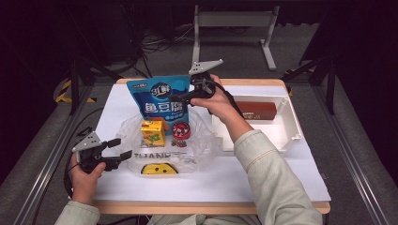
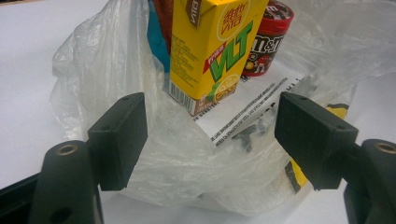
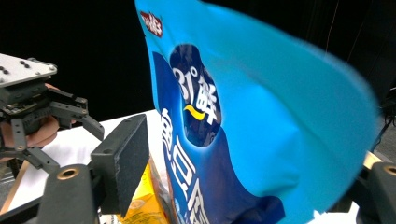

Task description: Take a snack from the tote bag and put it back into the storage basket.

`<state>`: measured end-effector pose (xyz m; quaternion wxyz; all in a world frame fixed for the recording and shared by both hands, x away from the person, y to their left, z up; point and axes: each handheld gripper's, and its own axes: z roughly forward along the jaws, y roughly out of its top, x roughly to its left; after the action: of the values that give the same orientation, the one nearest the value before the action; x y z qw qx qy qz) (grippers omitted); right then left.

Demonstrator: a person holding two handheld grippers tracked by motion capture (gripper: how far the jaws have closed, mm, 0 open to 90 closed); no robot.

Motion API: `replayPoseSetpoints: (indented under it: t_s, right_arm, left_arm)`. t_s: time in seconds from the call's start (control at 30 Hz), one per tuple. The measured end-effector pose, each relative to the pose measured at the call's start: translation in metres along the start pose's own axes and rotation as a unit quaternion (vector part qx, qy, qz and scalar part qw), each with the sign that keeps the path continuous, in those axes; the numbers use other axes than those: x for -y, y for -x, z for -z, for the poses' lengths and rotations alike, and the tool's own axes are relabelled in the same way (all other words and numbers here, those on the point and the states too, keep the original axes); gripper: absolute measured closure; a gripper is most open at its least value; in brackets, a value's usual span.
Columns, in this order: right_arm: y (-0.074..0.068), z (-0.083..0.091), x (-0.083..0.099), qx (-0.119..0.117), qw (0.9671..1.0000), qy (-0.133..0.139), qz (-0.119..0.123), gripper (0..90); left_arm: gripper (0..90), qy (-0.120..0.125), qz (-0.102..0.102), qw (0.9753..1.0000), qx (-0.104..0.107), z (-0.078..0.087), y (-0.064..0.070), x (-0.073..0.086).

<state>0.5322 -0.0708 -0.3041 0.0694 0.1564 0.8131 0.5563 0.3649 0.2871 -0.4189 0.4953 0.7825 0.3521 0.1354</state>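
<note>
Blue pouch (image 1: 162,101) upright at the rear of the plastic bag (image 1: 204,145), pinched at its right edge by the right gripper (image 1: 187,99). Left gripper (image 1: 123,149) spread wide, empty, just left of the bag's near edge, facing the yellow carton (image 2: 210,51) inside.

In the right gripper view the blue snack pouch (image 3: 243,140) covers that gripper's right-hand jaw and is cut off by the top and bottom edges, its right border blurred. In the left gripper view the yellow drink carton (image 2: 210,51) and red candy tub (image 2: 268,37) lose their tops to the frame. The small print on the plastic bag (image 2: 187,163) is too fine to read.
</note>
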Motion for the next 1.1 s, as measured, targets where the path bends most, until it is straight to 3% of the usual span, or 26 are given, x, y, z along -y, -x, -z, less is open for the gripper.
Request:
replayPoseSetpoints:
  t_s: [0.4, 0.5, 0.7, 1.1]
  right_arm:
    - [0.000, -0.020, 0.013, -0.003, 0.9999, -0.010, 0.007, 24.1]
    - [0.000, -0.022, 0.016, -0.002, 0.9999, 0.005, 0.010, 24.9]
    - [0.001, -0.022, 0.018, -0.001, 0.9999, 0.010, 0.010, 25.9]
    - [-0.005, -0.028, 0.026, 0.015, 0.9977, -0.016, 0.065, 33.4]
  left_arm:
    - [26.2, 0.001, 0.003, 1.0000, 0.002, 0.001, -0.001, 0.000]
    - [26.1, 0.002, 0.002, 1.0000, 0.002, 0.001, -0.001, 0.000]
    - [26.1, 0.002, 0.001, 1.0000, 0.003, 0.001, -0.001, 0.000]
    - [26.0, 0.002, 0.002, 1.0000, 0.003, 0.001, -0.001, 0.000]
